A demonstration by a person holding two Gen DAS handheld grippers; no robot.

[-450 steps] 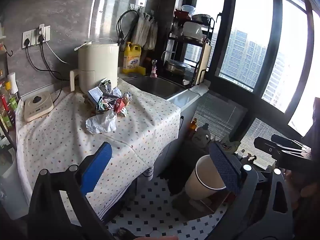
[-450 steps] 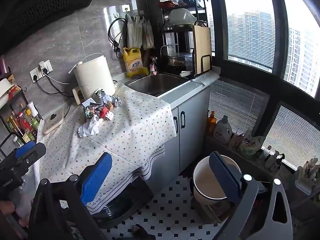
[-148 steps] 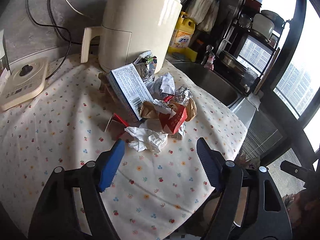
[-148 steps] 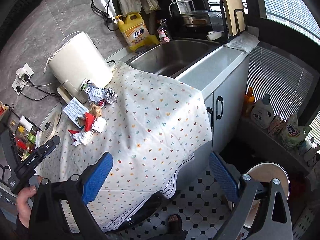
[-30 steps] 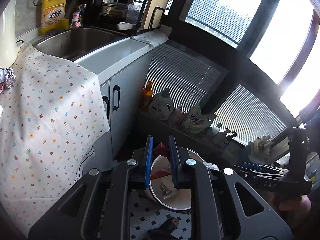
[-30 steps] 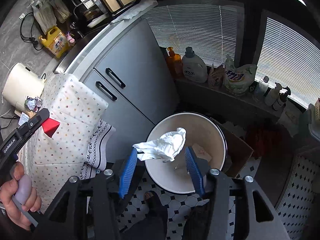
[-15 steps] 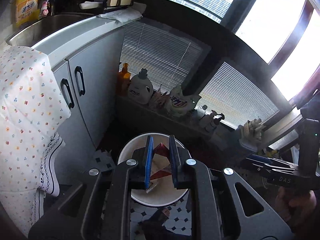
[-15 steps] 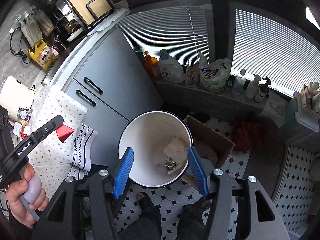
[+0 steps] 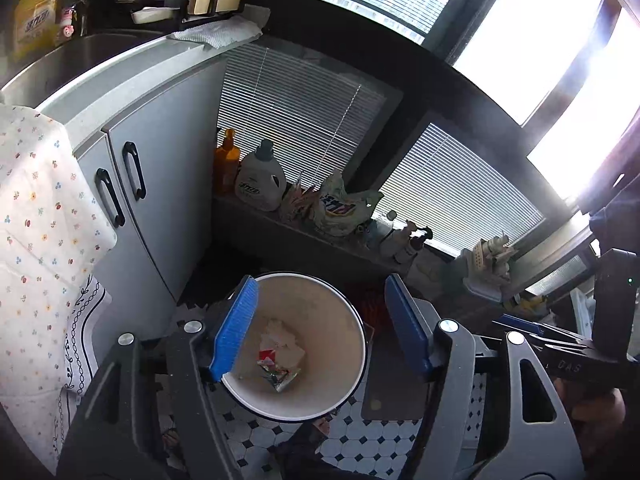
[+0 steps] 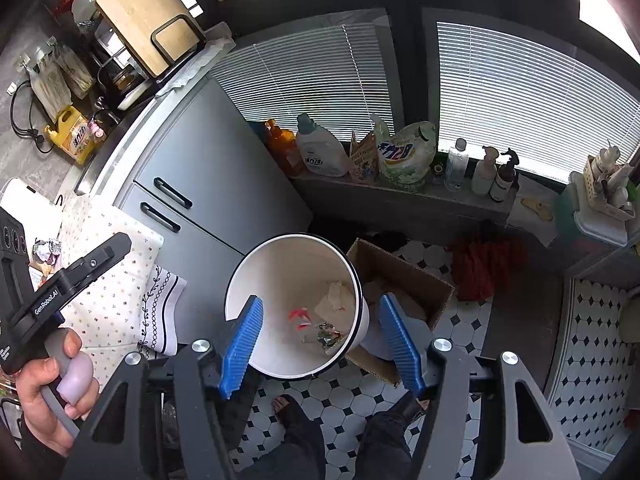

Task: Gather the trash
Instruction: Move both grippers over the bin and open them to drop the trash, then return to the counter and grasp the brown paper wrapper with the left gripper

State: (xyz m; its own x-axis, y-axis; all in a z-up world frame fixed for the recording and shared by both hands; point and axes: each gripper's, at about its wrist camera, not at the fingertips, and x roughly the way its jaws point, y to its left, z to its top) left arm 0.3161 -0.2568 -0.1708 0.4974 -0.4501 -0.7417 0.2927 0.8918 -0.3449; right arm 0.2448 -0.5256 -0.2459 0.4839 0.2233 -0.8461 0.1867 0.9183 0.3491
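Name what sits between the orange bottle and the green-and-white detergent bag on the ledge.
In the right wrist view, a white detergent jug and a small paper packet stand between the orange bottle and the detergent bag.

Glossy bin [image 9: 352, 344], wooden board [image 10: 148, 20]

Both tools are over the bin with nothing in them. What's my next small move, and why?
Probably swing the left tool back toward the counter. Both it and the right tool hang open and empty above the bin, where scraps already lie at the bottom. Foil and wrappers still sit on the tablecloth, so more trash remains to fetch.
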